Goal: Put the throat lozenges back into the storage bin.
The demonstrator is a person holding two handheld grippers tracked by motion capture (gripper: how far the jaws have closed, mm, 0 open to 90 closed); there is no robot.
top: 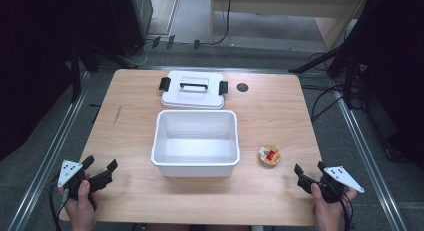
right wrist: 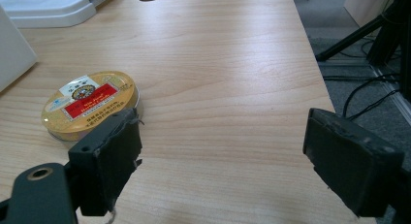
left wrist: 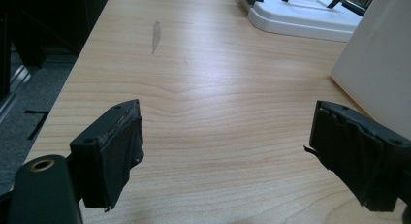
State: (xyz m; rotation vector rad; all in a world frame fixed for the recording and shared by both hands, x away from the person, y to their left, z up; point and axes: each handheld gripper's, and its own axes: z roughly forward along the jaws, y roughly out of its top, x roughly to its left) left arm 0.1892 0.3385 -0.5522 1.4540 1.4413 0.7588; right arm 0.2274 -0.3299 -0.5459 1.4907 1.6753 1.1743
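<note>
High view, round tin (top: 269, 156) on table (top: 280, 106) just right of white bin (top: 195, 143), lid (top: 193, 90) behind bin, right gripper (top: 310, 169) near tin at front edge, jaws spread, empty, left gripper (top: 101, 167) front left, spread, empty.

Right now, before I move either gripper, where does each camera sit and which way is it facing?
High view: above the near table edge, looking forward and down on the white bin, lid and round tin; both hands, left gripper and right gripper show.
Left gripper view: low over the table, facing the far edge; its open jaws frame bare wood, bin wall at right.
Right gripper view: low, facing the far edge, the tin just beyond one open jaw.
Shared: both gripper views catch the lid.
</note>
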